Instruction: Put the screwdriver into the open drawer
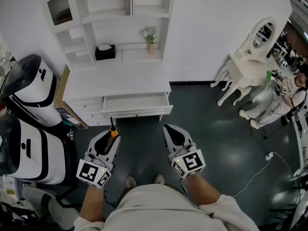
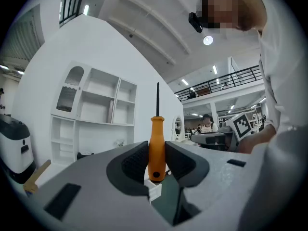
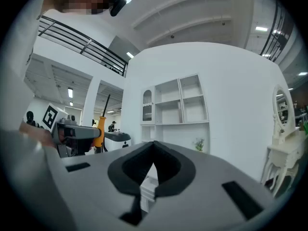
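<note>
Carry step: left gripper pinches the orange-handled, black-shaft screwdriver upright, near the open white desk drawer but not yet over it. Right gripper: jaws pressed together, empty. Next, I think: reach fwd over the drawer, lower, let go.

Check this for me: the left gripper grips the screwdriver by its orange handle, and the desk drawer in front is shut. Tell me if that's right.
Not quite. The drawer is pulled open, not shut; the head view shows it. The rest stands: the left gripper grips the screwdriver by its orange handle.
</note>
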